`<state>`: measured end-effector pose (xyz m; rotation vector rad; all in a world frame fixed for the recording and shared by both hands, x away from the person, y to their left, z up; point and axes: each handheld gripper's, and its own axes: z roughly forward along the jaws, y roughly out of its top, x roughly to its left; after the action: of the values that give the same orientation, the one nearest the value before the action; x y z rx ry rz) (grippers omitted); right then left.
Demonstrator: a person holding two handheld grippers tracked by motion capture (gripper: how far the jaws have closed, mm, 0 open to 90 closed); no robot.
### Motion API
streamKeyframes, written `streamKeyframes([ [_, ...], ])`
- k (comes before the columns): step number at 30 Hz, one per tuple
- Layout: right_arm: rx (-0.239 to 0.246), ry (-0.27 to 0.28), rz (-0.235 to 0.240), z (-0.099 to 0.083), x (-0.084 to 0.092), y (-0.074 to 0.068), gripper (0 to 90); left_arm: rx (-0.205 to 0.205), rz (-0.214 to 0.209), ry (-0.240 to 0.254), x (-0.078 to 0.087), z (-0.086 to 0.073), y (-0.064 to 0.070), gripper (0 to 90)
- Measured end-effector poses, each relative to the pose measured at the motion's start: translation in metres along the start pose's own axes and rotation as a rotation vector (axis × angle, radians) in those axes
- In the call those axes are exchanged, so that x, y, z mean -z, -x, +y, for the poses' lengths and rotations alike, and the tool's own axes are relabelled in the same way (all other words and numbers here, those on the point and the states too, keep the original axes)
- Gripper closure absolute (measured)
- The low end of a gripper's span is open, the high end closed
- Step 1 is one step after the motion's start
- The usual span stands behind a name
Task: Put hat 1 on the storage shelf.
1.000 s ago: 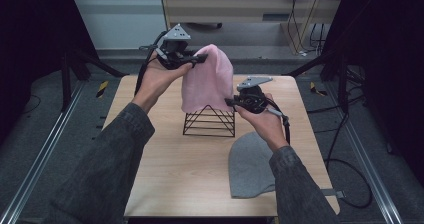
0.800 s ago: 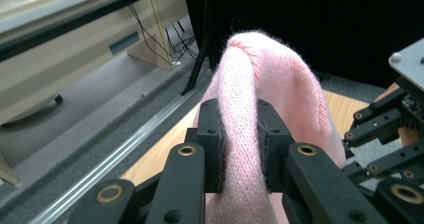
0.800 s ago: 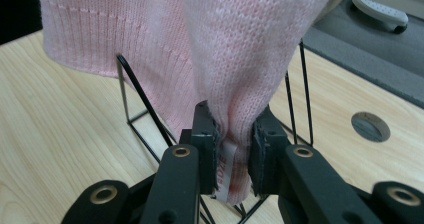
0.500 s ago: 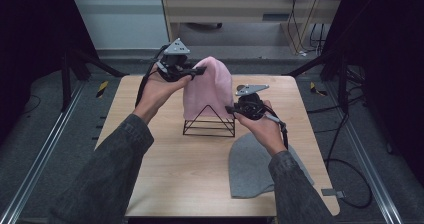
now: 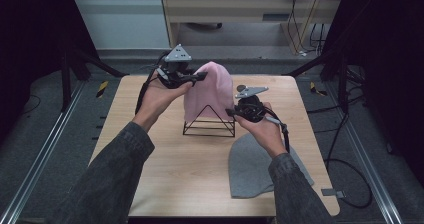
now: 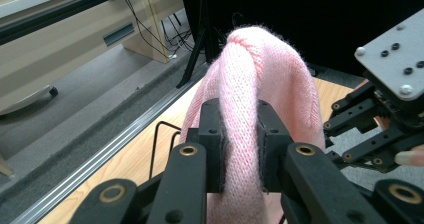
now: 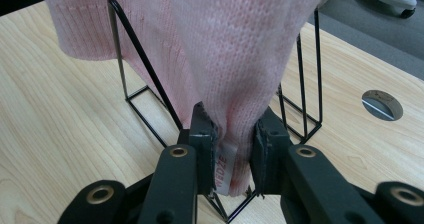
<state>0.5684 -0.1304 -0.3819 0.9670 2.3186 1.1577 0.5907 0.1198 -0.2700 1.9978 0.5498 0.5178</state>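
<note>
A pink knit hat [image 5: 210, 91] hangs over a black wire stand [image 5: 209, 126] at the middle of the table. My left gripper [image 5: 200, 75] is shut on the hat's upper left side; in the left gripper view its pads [image 6: 212, 134] pinch a fold of the hat [image 6: 265, 69]. My right gripper [image 5: 231, 113] is shut on the hat's lower right edge. In the right gripper view the hat's knit [image 7: 225, 39] and its small label [image 7: 222, 171] sit between the jaws, just in front of the stand's wires [image 7: 135, 59].
A grey knit hat [image 5: 255, 164] lies flat on the wooden table [image 5: 165, 174] at the near right, under my right forearm. A round cable hole [image 7: 382, 104] is in the tabletop beyond the stand. Dark frame legs and cables surround the table.
My left gripper has sunk a little with the pink hat, which now sits lower over the stand. The right gripper has stayed at the hat's lower edge.
</note>
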Motion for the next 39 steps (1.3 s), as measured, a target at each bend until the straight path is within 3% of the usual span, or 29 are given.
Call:
streamKeyframes([
  [9,-0.023,-0.01,0.001,-0.01,-0.004,0.004,74.6,-0.014,-0.003,-0.024,-0.003,-0.006,0.005,76.9],
  [15,-0.027,-0.023,-0.001,-0.013,-0.007,0.004,73.0,0.016,-0.007,-0.019,-0.006,-0.014,0.005,77.2],
  [22,-0.036,-0.052,-0.007,-0.018,-0.008,0.006,62.2,0.026,-0.016,-0.019,-0.012,-0.021,0.007,77.5],
  [27,-0.043,-0.058,-0.03,-0.023,0.002,0.007,50.3,0.021,-0.024,-0.041,-0.017,-0.025,0.01,77.5],
  [34,-0.058,-0.046,-0.059,-0.032,0.018,0.014,48.0,0.021,-0.029,-0.044,-0.018,-0.029,0.015,77.4],
  [39,-0.067,-0.055,-0.075,-0.038,0.023,0.019,47.7,0.052,-0.036,-0.047,-0.017,-0.04,0.013,77.3],
])
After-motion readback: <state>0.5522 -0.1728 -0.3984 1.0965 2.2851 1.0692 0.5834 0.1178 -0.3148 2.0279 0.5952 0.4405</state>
